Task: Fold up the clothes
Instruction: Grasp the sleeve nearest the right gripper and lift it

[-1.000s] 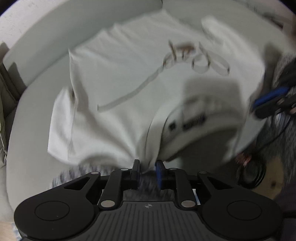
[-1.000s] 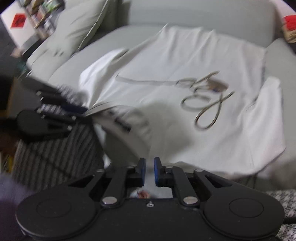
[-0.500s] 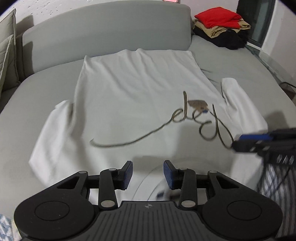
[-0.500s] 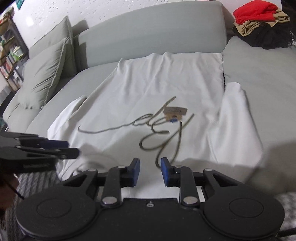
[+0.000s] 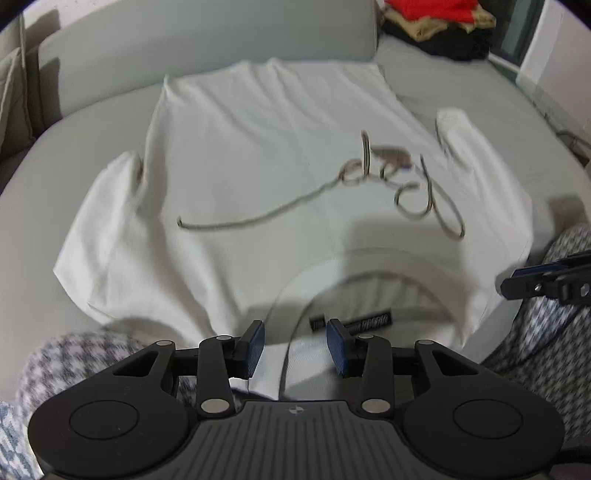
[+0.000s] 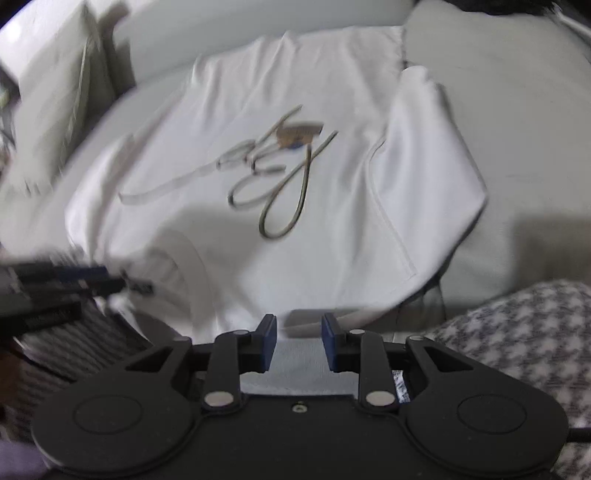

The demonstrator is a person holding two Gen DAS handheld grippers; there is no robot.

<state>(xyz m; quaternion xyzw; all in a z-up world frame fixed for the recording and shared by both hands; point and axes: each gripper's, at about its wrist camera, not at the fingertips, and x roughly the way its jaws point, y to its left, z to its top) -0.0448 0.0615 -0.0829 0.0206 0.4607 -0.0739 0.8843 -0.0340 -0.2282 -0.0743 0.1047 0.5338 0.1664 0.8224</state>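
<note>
Sofa [image 5: 461, 88]: I see grey cushions under everything, backrest at the far side.
T-shirt [image 5: 258, 147]: my landmark, white, spread front-up on the sofa, collar toward me, hem against the backrest, both sleeves out to the sides.
Clothes pile [image 5: 439, 22]: red, tan and black items stacked beyond the shirt's far right corner.
Cushion [image 6: 62, 92]: propped off the shirt's far left corner (blurred in my right view).
Script print [image 5: 391, 181]: looping grey lettering across the shirt's chest, a small tan patch in it.
Neck label [image 5: 351, 321]: black, inside the collar.
Left gripper [image 5: 295, 345]: my jaws stand wide apart, empty, at the collar.
Right gripper [image 6: 298, 341]: jaws parted, holding nothing, at the shirt's near shoulder edge.
</note>
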